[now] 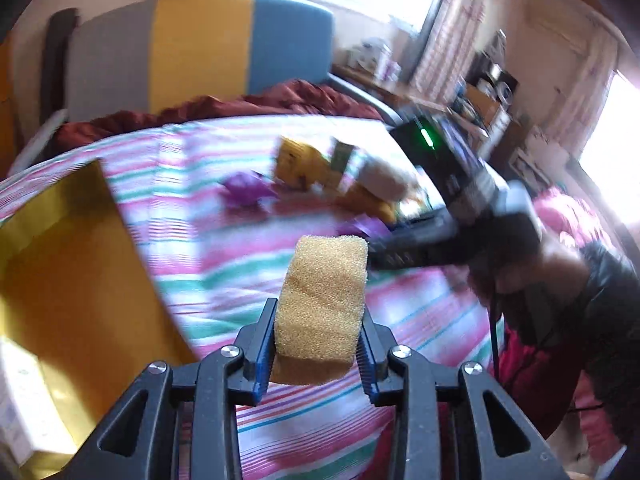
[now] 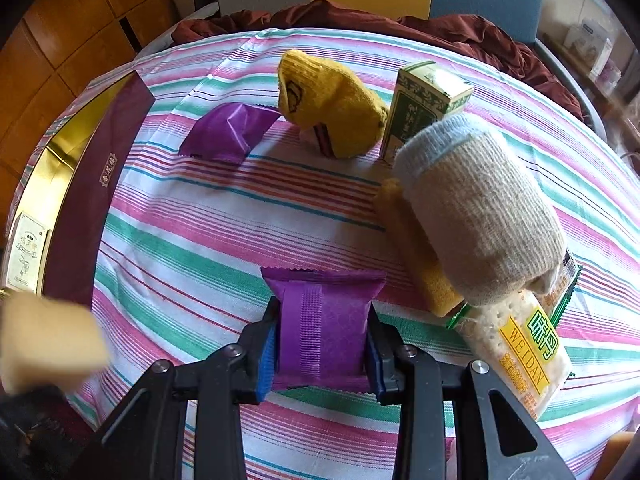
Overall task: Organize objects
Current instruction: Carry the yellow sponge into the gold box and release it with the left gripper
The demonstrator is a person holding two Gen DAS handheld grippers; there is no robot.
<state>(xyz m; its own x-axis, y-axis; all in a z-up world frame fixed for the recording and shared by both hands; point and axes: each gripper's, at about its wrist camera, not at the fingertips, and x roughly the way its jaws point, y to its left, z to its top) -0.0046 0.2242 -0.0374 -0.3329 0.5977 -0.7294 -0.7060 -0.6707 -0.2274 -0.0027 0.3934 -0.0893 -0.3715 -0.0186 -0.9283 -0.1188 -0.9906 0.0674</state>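
Note:
My left gripper (image 1: 319, 346) is shut on a yellow sponge (image 1: 324, 304) and holds it above the striped bedsheet, right of the gold-lined box (image 1: 76, 264). The sponge also shows blurred at the left edge of the right wrist view (image 2: 48, 340). My right gripper (image 2: 322, 344) is shut on a purple snack packet (image 2: 324, 320) above the sheet. A second purple packet (image 2: 228, 132), a yellow knitted sock (image 2: 328, 104), a green carton (image 2: 424, 108), a beige sock (image 2: 476, 212), another sponge (image 2: 416, 252) and a cracker pack (image 2: 520, 352) lie ahead.
The maroon box (image 2: 96, 200) stands at the left with a small white carton (image 2: 24, 252) inside. A dark red blanket (image 2: 400, 24) and the headboard (image 1: 240, 44) lie at the far end. The right-hand gripper body (image 1: 460, 184) shows blurred in the left wrist view.

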